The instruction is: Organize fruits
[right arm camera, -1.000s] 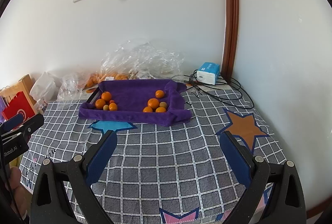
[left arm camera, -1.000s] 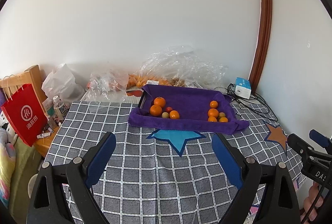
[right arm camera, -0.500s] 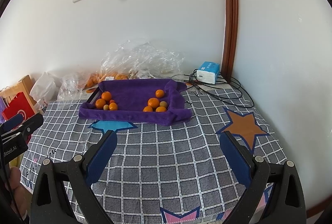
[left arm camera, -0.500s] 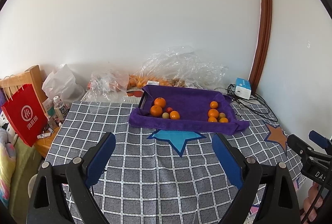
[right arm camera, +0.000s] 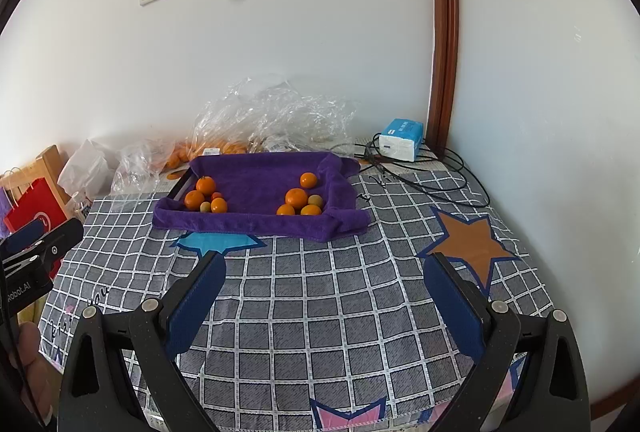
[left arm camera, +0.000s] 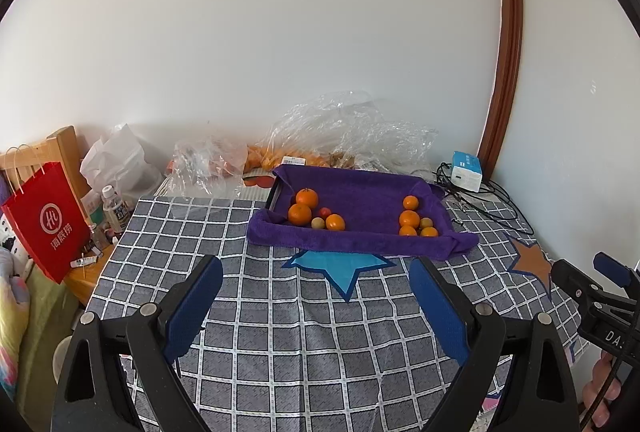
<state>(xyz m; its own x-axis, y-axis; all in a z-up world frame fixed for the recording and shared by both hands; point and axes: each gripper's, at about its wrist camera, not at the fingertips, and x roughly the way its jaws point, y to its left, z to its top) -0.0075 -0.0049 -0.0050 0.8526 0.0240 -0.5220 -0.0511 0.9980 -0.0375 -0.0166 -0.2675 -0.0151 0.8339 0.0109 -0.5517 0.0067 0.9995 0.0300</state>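
A tray lined with a purple towel (left arm camera: 360,192) (right arm camera: 260,176) sits at the far side of the checked table. It holds two clusters of fruit: on the left several oranges (left arm camera: 300,213) (right arm camera: 195,199) with a small red fruit (left arm camera: 325,212) and a small green one (left arm camera: 317,223); on the right several oranges (left arm camera: 409,219) (right arm camera: 296,197) with a small green fruit (left arm camera: 426,222) (right arm camera: 315,200). My left gripper (left arm camera: 316,306) is open and empty, well short of the tray. My right gripper (right arm camera: 326,298) is open and empty, also short of the tray.
Clear plastic bags (left arm camera: 352,136) with more oranges lie behind the tray by the wall. A blue-white box (right arm camera: 401,139) with black cables (right arm camera: 440,172) sits at the back right. A red paper bag (left arm camera: 46,220) and bottles stand off the table's left edge.
Both views have barely shifted; the grippers stay open and nothing on the table has moved.
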